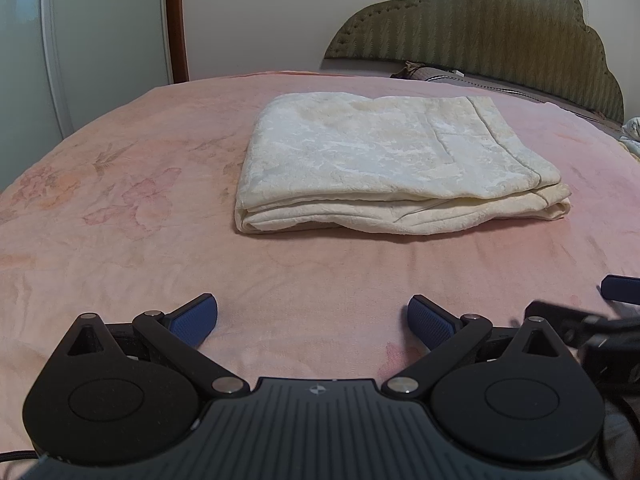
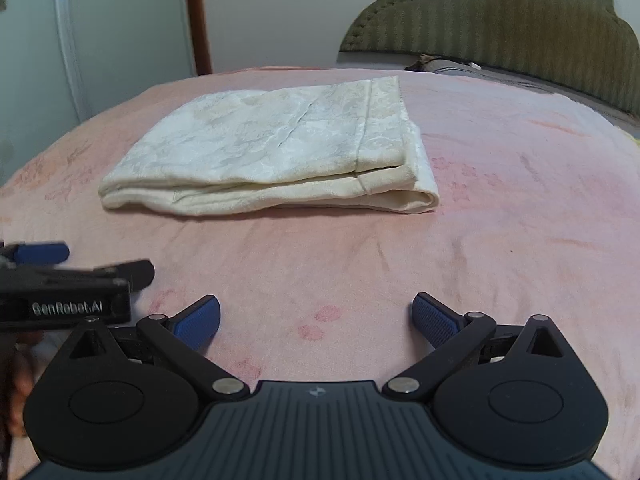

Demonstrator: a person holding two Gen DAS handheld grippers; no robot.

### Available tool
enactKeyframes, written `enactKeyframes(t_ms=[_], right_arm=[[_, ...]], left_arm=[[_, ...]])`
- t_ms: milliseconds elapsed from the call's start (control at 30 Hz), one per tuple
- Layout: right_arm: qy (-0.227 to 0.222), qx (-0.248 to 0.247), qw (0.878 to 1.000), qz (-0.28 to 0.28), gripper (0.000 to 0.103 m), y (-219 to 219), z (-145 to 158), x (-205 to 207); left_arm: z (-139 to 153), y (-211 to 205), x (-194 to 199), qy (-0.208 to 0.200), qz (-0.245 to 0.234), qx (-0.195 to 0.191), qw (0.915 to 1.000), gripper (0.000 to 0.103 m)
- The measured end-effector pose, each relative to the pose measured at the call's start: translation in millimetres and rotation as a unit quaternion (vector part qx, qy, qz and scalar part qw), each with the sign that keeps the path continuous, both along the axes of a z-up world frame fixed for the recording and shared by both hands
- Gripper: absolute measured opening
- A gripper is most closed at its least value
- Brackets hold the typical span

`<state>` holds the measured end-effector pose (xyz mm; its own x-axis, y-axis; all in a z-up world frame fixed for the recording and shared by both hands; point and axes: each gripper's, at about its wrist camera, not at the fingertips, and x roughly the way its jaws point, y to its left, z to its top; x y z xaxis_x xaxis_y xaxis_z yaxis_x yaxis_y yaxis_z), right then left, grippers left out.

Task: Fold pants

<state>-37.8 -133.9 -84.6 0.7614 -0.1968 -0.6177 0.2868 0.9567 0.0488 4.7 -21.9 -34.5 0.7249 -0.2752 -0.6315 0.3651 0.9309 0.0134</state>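
From the left wrist camera we saw the left gripper with its jaws spread wide and nothing between them, its blue pads low over the pink bedspread. The pants, cream-coloured and already folded into a thick rectangular stack, lay flat on the bedspread well ahead of the gripper, their layered folded edge facing us. Behind them stood a green padded headboard, and to the left a pale wardrobe door. At the far right edge we caught part of the right gripper, one blue pad and some black linkage, just beside ours. From the right wrist camera we saw the right gripper likewise wide open and empty above the bedspread. The pants sat ahead and a little to the left, apart from both tools, their rounded fold at the right end. The left gripper reached in at the left edge, close beside the right one, its black body bearing white lettering.
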Motion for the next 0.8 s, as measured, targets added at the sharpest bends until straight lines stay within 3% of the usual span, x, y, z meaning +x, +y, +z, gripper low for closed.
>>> enactKeyframes(t_ms=[133, 267, 533, 667, 800], right_arm=[[-0.042, 0.077, 0.996, -0.021, 0.103, -12, 13, -13], [-0.08, 0.1, 0.991, -0.036, 0.103, -13, 36, -29], [-0.16, 0.198, 0.967, 0.008, 0.103, 11, 89, -67], [-0.174, 0.213, 0.959, 0.062, 0.103, 37, 104, -70], [-0.179, 0.192, 0.962, 0.071, 0.103, 45, 110, -66]], left_arm=[[0, 2, 0, 0.0, 0.0, -0.001, 1.0, 0.103], [0, 5, 0, -0.001, 0.001, 0.001, 1.0, 0.103], [0, 3, -2, -0.001, 0.001, 0.001, 1.0, 0.103], [0, 3, -2, -0.002, 0.0, 0.001, 1.0, 0.103], [0, 4, -2, -0.001, 0.001, 0.001, 1.0, 0.103]])
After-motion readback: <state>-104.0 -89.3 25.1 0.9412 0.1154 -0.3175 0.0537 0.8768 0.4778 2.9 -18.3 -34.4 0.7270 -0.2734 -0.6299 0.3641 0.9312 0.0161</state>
